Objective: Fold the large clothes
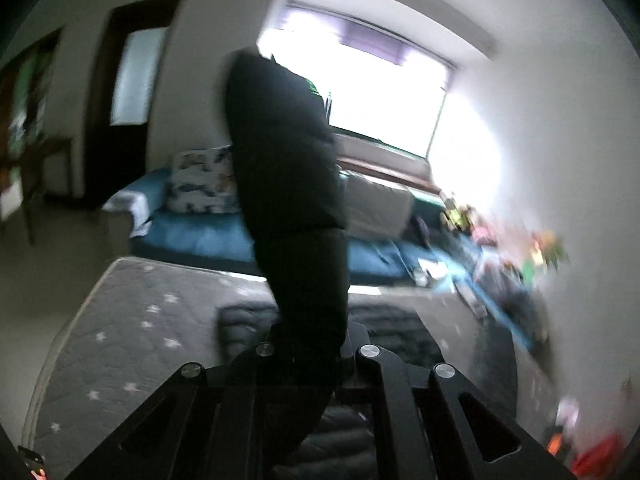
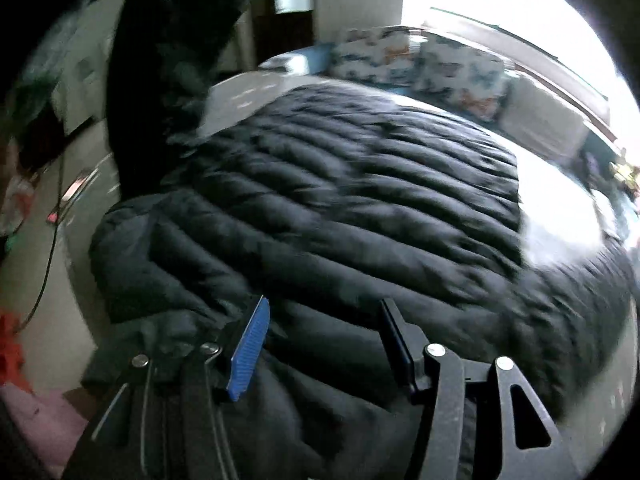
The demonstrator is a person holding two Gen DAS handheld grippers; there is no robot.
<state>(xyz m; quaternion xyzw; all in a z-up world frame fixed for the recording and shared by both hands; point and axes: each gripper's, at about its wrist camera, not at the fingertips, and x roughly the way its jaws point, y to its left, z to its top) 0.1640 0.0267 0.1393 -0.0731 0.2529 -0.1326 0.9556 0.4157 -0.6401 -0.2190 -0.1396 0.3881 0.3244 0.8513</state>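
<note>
Quilted black puffer jacket (image 2: pixel 340 200) sprawls across a star-printed grey mattress (image 1: pixel 120 320). Left gripper (image 1: pixel 310 344) jaws clamp its raised sleeve (image 1: pixel 288 152). Right gripper (image 2: pixel 324 344) jaws gape apart above the ribbed fabric.

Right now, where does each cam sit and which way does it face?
Left wrist: on the left gripper, facing the window and sofa; its fingers clamp a raised sleeve of the jacket.
Right wrist: on the right gripper, open, low over the jacket spread on the mattress, facing the pillows.
Shared: jacket, mattress, sofa, pillows, window. No hands or body show.
</note>
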